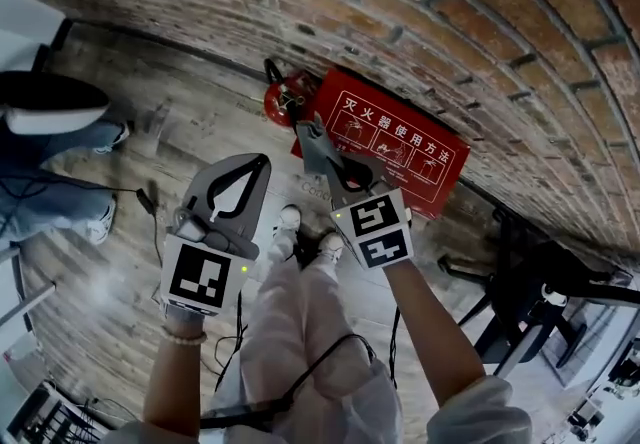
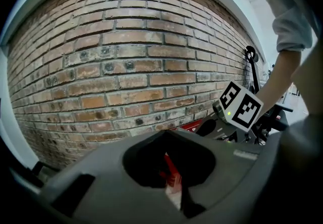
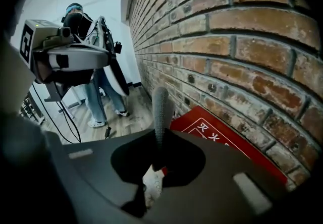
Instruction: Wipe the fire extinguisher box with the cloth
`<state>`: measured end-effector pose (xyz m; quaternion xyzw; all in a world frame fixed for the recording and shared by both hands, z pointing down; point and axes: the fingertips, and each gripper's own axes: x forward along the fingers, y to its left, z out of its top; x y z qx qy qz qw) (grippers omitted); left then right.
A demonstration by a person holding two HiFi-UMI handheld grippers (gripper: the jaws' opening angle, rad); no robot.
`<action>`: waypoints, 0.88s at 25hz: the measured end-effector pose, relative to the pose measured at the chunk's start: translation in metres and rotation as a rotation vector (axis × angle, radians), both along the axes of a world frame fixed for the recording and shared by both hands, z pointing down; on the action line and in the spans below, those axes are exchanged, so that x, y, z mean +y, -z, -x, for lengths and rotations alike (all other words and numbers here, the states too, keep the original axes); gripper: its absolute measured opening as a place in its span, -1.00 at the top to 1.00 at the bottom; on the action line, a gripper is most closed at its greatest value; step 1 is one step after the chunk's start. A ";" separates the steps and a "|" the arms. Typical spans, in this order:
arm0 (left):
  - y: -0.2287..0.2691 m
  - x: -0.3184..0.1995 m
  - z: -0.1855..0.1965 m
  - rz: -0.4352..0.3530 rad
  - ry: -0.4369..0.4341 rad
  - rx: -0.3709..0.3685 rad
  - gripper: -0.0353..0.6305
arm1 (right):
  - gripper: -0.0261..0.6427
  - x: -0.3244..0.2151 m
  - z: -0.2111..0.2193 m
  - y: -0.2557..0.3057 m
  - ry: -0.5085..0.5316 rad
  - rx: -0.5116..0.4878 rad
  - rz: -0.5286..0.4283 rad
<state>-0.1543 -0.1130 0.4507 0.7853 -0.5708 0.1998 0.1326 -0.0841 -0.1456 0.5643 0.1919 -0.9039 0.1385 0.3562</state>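
Head view is showing the red fire extinguisher box (image 1: pixel 400 144) sitting at the foot of the brick wall (image 1: pixel 480 22), right of centre, with a red extinguisher (image 1: pixel 287 97) just beside its left end. The right gripper (image 1: pixel 306 129) is overlapping the box's left end in the frame, jaws pressed together with nothing showing between them. The left gripper (image 1: pixel 262 164) is hanging lower left of the box over the wooden floor (image 1: pixel 150 132), its jaws also meeting at the tips, while a person in jeans (image 1: pixel 40 197) is standing at the left edge.
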 end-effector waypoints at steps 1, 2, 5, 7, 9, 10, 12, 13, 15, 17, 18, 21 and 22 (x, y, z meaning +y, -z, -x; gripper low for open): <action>-0.001 0.000 0.002 0.000 -0.001 0.000 0.90 | 0.86 0.002 0.005 -0.005 0.008 0.005 0.005; -0.002 0.001 0.003 0.000 -0.005 -0.001 0.90 | 0.86 0.003 0.010 -0.009 0.015 0.010 0.010; -0.004 0.002 0.006 -0.001 -0.021 -0.003 0.90 | 0.86 0.006 0.020 -0.023 0.028 0.032 0.025; -0.006 0.003 0.009 0.002 -0.021 -0.001 0.90 | 0.86 0.008 0.024 -0.032 0.037 0.049 0.032; -0.007 0.004 0.013 0.005 -0.014 0.002 0.90 | 0.86 0.009 0.027 -0.040 0.048 0.070 0.035; -0.007 0.004 0.015 0.006 -0.010 0.004 0.90 | 0.86 0.010 0.028 -0.044 0.053 0.082 0.035; -0.009 0.003 0.018 0.009 -0.003 0.007 0.90 | 0.86 0.009 0.029 -0.053 0.063 0.111 0.033; -0.010 0.003 0.019 0.010 -0.001 0.008 0.90 | 0.86 0.008 0.028 -0.058 0.068 0.129 0.030; -0.011 0.002 0.020 0.010 0.000 0.008 0.90 | 0.86 0.006 0.028 -0.066 0.074 0.158 0.029; -0.013 0.001 0.021 0.013 0.001 0.008 0.90 | 0.86 0.005 0.029 -0.073 0.073 0.175 0.034; -0.014 0.001 0.022 0.014 0.001 0.008 0.90 | 0.86 0.005 0.029 -0.076 0.071 0.179 0.036; -0.015 -0.001 0.022 0.014 0.001 0.014 0.90 | 0.86 0.004 0.030 -0.081 0.069 0.186 0.040; -0.015 -0.002 0.022 0.014 0.001 0.015 0.90 | 0.86 0.004 0.030 -0.081 0.069 0.184 0.040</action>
